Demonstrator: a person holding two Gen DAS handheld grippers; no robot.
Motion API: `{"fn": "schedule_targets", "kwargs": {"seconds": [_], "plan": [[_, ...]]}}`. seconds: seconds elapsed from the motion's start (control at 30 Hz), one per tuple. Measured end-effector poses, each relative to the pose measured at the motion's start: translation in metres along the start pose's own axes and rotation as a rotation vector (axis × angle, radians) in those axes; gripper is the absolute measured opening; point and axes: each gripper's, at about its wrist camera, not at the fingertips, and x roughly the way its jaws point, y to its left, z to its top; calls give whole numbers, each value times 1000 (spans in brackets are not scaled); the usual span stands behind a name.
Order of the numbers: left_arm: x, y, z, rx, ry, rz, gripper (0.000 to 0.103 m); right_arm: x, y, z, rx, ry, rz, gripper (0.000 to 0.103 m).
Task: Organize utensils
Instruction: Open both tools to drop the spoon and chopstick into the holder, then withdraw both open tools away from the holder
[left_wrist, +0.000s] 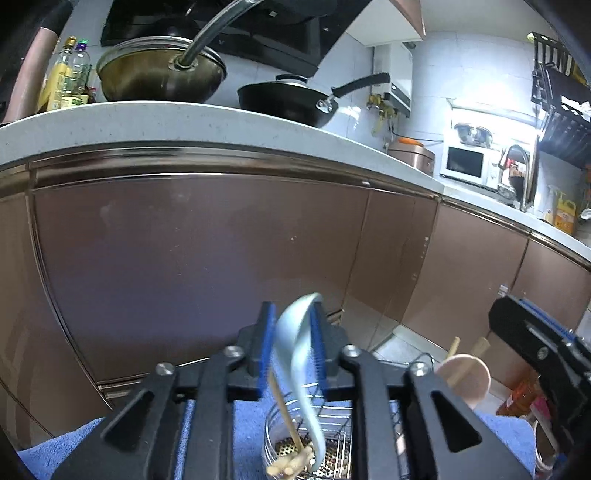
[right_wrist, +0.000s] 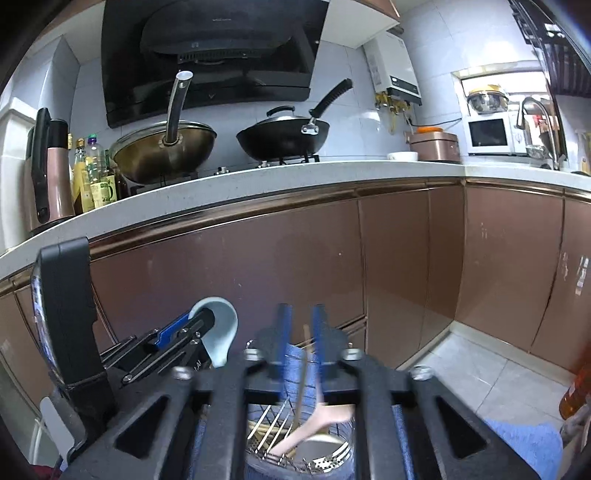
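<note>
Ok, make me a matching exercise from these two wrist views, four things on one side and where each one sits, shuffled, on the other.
Things:
1. pale blue spoon
2. black wok
3. microwave
4. wooden spatula

Places:
A. far right of the counter, by the tap
B. in the wire utensil holder
C. between the left gripper fingers
D. on the stove under the range hood

Pairs: 1-C, 2-D, 3-A, 4-B

Both fisheye views bow the white stone countertop (left_wrist: 221, 122) into an arc, with black vignette corners. Light blazes overexposed around the white microwave (left_wrist: 467, 164) beyond the countertop's far end. The pale blue ceramic spoon (left_wrist: 295, 332) below smears with motion blur.
</note>
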Motion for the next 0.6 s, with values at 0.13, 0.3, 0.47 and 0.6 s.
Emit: {"fn": "schedule_targets", "kwargs": {"seconds": [0.13, 0.3, 0.47, 0.6], "plan": [[-14, -2, 0, 26, -12, -7, 42, -18, 1, 1, 8, -4, -22, 35], [-41, 3, 0, 22, -17, -22, 48, -61, -3, -9, 58, -6, -64, 41], [-93, 11, 3, 30, -34, -40, 62, -106, -9, -20, 130, 10, -112, 44], [-133, 19, 2, 58, -24, -41, 64, -138, -3, -30, 145, 37, -132, 50]]}}
